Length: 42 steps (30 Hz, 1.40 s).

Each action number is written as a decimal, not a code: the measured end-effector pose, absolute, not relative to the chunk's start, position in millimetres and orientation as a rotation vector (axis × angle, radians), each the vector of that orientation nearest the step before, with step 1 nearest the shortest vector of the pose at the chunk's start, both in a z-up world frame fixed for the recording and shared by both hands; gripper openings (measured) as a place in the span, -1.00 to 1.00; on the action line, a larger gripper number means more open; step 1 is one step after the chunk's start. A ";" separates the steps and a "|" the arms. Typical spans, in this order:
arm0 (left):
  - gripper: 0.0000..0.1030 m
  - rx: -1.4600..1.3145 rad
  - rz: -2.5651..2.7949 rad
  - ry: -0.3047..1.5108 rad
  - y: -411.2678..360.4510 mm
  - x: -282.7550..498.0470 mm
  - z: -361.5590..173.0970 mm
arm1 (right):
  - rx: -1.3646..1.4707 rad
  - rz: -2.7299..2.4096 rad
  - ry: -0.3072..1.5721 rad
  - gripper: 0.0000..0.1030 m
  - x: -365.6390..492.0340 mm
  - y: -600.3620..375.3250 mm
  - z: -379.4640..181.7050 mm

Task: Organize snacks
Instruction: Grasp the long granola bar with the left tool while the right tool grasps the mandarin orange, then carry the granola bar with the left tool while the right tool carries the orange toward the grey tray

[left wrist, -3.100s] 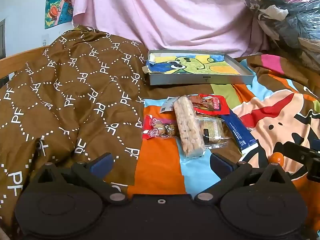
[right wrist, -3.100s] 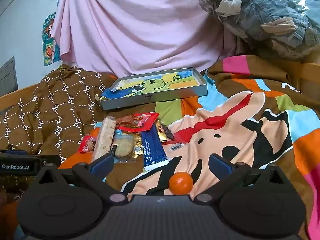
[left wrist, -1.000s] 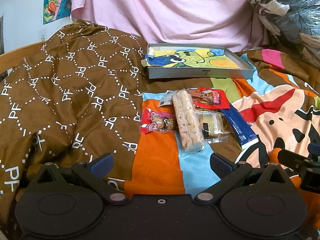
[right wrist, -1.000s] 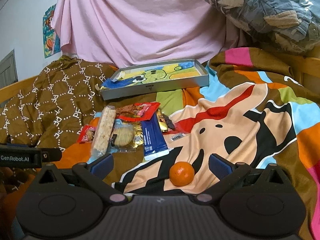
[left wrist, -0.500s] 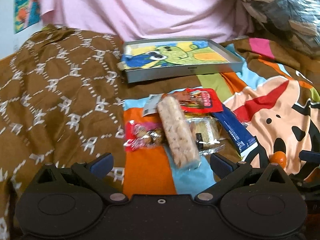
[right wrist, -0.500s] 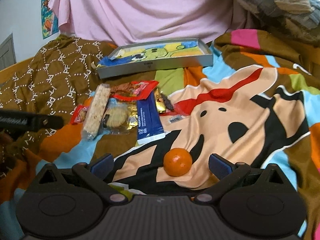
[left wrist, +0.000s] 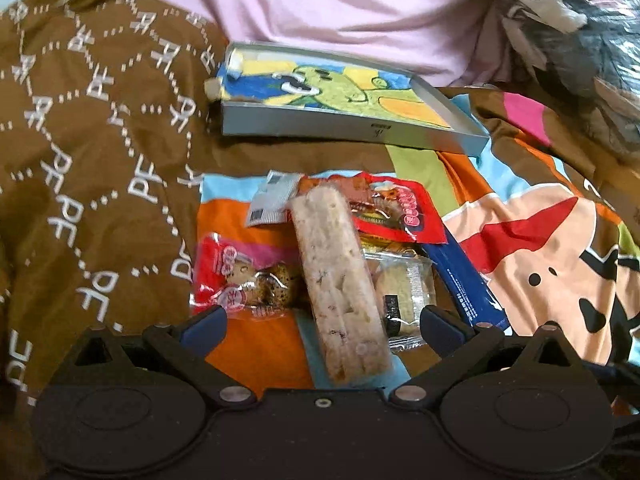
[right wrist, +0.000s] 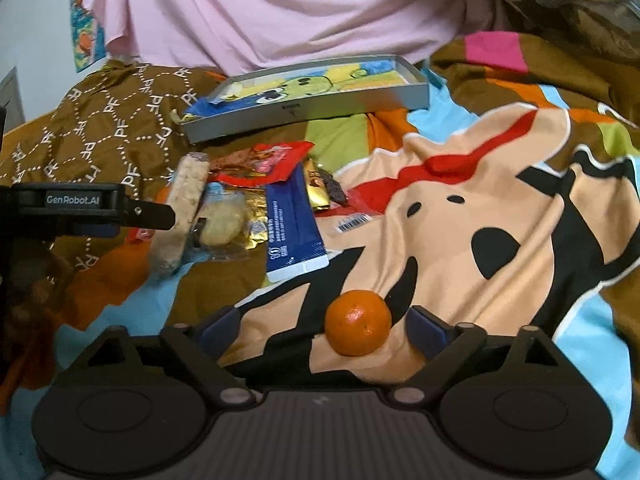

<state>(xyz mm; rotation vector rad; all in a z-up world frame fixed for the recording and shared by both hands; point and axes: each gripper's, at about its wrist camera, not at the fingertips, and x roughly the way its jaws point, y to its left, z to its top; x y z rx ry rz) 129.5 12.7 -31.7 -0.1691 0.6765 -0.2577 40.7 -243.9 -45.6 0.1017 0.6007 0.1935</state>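
A pile of snacks lies on the bedspread: a long pale cereal bar (left wrist: 340,280), a red pack of small round snacks (left wrist: 244,276), a clear-wrapped cookie (left wrist: 404,288), a red pouch (left wrist: 396,212) and a blue packet (left wrist: 464,280). My left gripper (left wrist: 322,328) is open, with the near end of the cereal bar between its fingers, untouched. An orange (right wrist: 357,322) sits between the fingers of my right gripper (right wrist: 323,330). Its jaws are closing, and a gap remains on both sides of the fruit. Behind the pile lies a flat grey box (left wrist: 352,128) with a cartoon lining.
A brown patterned blanket (left wrist: 92,152) rises on the left. A pink sheet (right wrist: 280,12) hangs behind, and bagged clothes (left wrist: 580,28) are heaped at the back right. A gold wrapper (right wrist: 316,188) lies beside the blue packet (right wrist: 292,224). The left gripper's finger (right wrist: 156,216) reaches in from the left.
My left gripper has moved forward and down to the snack pile, so the cereal bar now lies between its fingers. My right gripper has come closer to the orange and its fingers have narrowed.
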 end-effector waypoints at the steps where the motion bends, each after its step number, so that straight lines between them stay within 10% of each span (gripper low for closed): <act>1: 0.98 -0.184 -0.262 0.690 14.4 132.9 -33.9 | 0.116 0.191 0.607 0.64 41.1 -244.7 -46.4; 15: 0.39 -0.340 -0.327 0.735 24.5 147.6 -44.3 | 0.132 0.135 0.618 -0.23 45.9 -241.5 -49.6; 24: -0.17 -0.351 -0.381 0.744 22.2 151.0 -46.9 | 0.089 0.177 0.602 -0.23 50.9 -230.7 -45.9; 42: -0.29 -0.485 -0.422 0.825 22.8 132.4 -47.2 | -0.016 0.293 0.570 -0.24 54.3 -198.8 -42.0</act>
